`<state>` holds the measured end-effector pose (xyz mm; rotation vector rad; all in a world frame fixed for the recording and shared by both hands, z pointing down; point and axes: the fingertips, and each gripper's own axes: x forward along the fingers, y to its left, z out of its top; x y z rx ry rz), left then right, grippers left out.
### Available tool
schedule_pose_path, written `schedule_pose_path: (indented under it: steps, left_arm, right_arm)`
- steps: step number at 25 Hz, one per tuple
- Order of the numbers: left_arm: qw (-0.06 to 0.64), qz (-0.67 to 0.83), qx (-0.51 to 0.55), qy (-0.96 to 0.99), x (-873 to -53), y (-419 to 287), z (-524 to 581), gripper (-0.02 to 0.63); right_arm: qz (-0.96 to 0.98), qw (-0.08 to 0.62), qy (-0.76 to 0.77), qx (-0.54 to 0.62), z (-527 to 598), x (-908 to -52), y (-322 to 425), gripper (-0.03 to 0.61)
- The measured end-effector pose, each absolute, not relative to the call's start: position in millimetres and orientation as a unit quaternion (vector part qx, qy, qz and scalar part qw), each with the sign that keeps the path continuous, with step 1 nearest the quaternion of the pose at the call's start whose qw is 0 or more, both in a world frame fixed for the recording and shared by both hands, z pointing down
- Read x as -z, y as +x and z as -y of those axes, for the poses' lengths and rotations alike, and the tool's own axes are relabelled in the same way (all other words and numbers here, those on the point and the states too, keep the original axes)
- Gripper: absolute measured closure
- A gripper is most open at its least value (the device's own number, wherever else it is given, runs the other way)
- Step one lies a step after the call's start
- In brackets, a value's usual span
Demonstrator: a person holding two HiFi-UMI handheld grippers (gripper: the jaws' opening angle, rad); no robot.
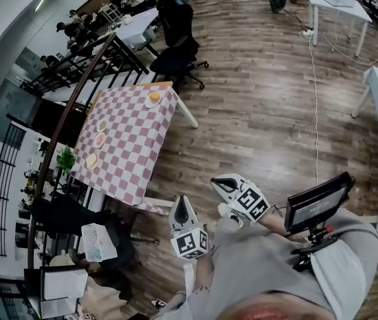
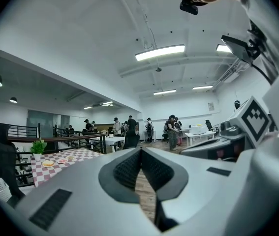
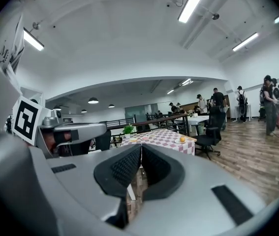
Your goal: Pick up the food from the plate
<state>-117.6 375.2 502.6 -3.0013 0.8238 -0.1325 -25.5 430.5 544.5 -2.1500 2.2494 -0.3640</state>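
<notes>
The food [image 1: 154,97] lies well beyond the right hand-held gripper [image 1: 218,183].

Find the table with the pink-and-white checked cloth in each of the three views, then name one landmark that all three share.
Head view: the table with the pink-and-white checked cloth lies left of centre.
Left gripper view: it sits low, near the left edge.
Right gripper view: it sits near the centre, in the middle distance.
Shared landmark: the small green potted plant at the table's end.

Seemingly orange food [image 1: 154,97] on plate [image 1: 147,103]
</notes>
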Motion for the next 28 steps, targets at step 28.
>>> schedule_pose_path:
  steps: [28]
  left_arm:
    - [-0.027,-0.284,0.035,-0.958,-532,-96,-171,0.606]
  right_arm:
    - [-0.728,-0.076,-0.665,0.151,-244,-564,6,0.563]
